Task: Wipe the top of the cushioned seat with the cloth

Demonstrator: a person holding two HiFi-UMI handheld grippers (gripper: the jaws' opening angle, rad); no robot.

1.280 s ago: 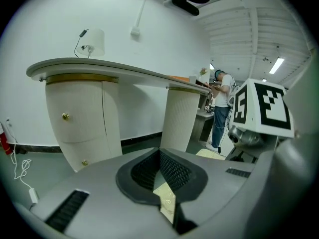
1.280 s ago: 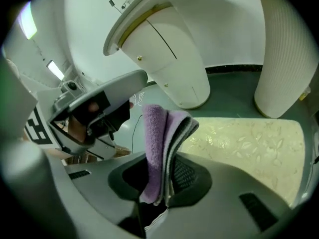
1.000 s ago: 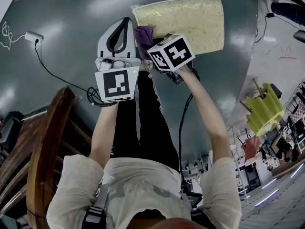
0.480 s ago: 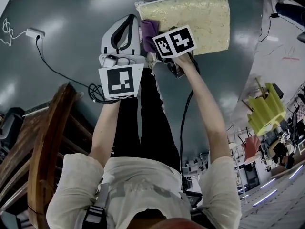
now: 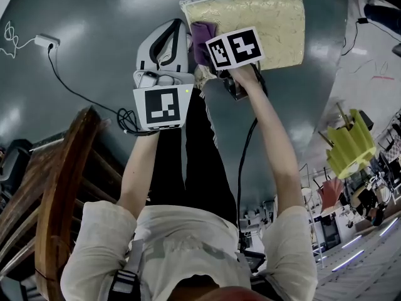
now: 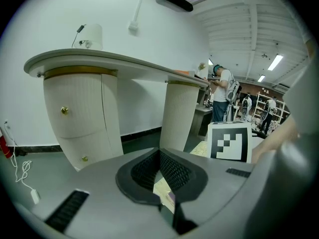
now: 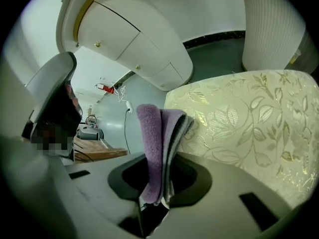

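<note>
One folded purple cloth (image 7: 158, 148) clamped in the closed fingers of the right gripper (image 7: 159, 183), at the edge of one gold floral cushioned seat (image 5: 266, 17), left gripper (image 6: 158, 171) fingers pressed together on nothing, dark glossy floor (image 5: 88, 74), curved white worktop (image 6: 114, 61) beyond.

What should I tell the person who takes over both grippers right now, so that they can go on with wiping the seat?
Left gripper: jaws together, holding nothing, beside the seat.
Right gripper: shut on the folded purple cloth.
Cushioned seat: in front of the person. The cloth is at its edge on the left gripper's side; whether it touches the top cannot be told.
Done: cloth gripped and brought to the seat.
Left: wipe across the seat's top.
</note>
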